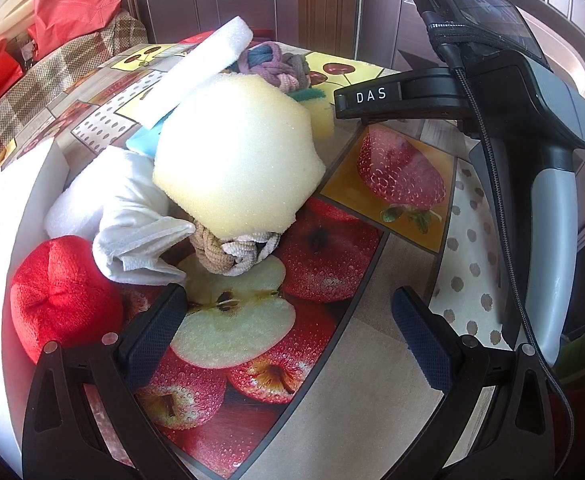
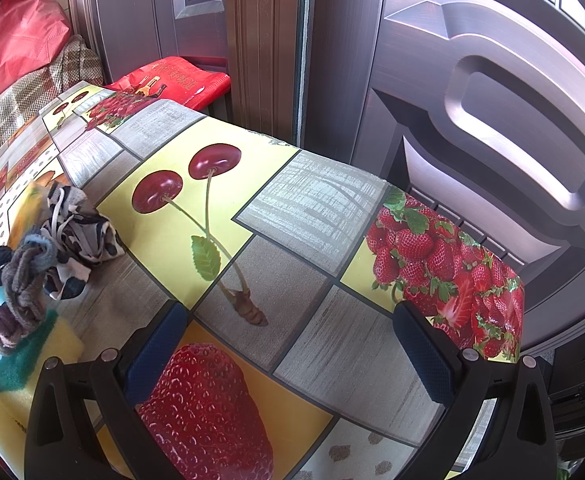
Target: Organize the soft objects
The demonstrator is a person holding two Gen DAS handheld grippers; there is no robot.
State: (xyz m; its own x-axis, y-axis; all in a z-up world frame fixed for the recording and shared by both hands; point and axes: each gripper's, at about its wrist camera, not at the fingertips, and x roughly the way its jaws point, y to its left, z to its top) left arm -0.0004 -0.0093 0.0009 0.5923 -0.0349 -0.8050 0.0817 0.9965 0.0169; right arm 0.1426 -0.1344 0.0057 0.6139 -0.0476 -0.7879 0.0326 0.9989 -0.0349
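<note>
On the fruit-print tablecloth [image 1: 372, 380], the soft stuff sits in one loose pile ahead-left of the left gripper [image 1: 288, 336]. Pale yellow sponge [image 1: 232, 156] on top, resting on a beige/white knotted rope ball [image 1: 232, 252]. White cloth [image 1: 132, 224] just left of that, red plush [image 1: 60, 296] nearer and touching the cloth. Behind: white foam slab [image 1: 200, 68], purple/blue rope knot [image 1: 276, 64], green-yellow scrub pad [image 1: 316, 108]. White box wall [image 1: 8, 220] at far left, likely the bin, can't confirm.

Left gripper: fingers spread wide, nothing between them, low over the cloth, near the rope ball. Right gripper [image 2: 288, 344]: also spread, empty, aimed at bare tablecloth; pile is off to its left — rope knot [image 2: 8, 292], patterned black/white cloth [image 2: 80, 240].

Step, my read: approach/pre-grasp, nothing picked yet. Next: push the left gripper forward onto the rope ball or sponge and close. Sponge is wide; may need full spread and will compress. Pulling the rope ball first likely topples the sponge.
</note>
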